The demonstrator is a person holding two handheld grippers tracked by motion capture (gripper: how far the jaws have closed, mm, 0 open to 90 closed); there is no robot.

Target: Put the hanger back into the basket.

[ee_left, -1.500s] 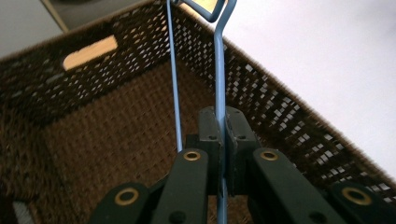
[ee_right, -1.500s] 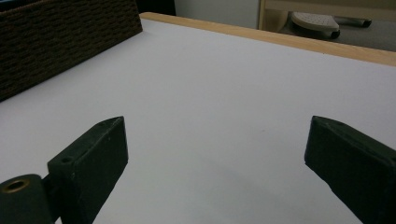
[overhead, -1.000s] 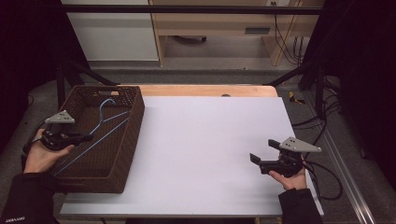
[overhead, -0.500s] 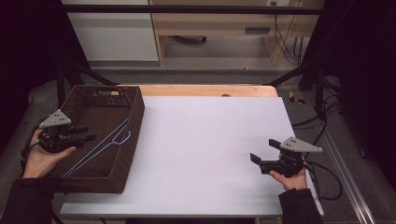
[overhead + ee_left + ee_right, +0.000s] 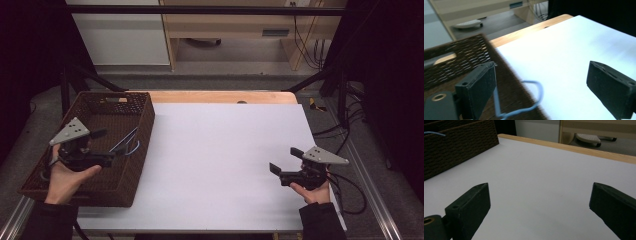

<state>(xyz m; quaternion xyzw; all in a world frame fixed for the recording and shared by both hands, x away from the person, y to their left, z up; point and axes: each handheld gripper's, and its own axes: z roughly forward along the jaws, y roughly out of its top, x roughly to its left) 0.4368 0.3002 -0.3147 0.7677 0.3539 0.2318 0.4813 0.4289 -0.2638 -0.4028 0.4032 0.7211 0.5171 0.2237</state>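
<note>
left claw (image 5: 102,146): agape over basket (image 5: 45,172), worktop's left edge | right claw (image 5: 281,162): agape, idle near right edge | step: likely reaching for hanger (image 5: 127,143) | next: descend, clamp wire

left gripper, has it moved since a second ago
Yes. In the high view the left gripper has come in over the basket, its open jaws now near the blue hanger; before, it sat at the basket's outer left rim.

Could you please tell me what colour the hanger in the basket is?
Light blue; the hanger shows best in the left gripper view.
</note>
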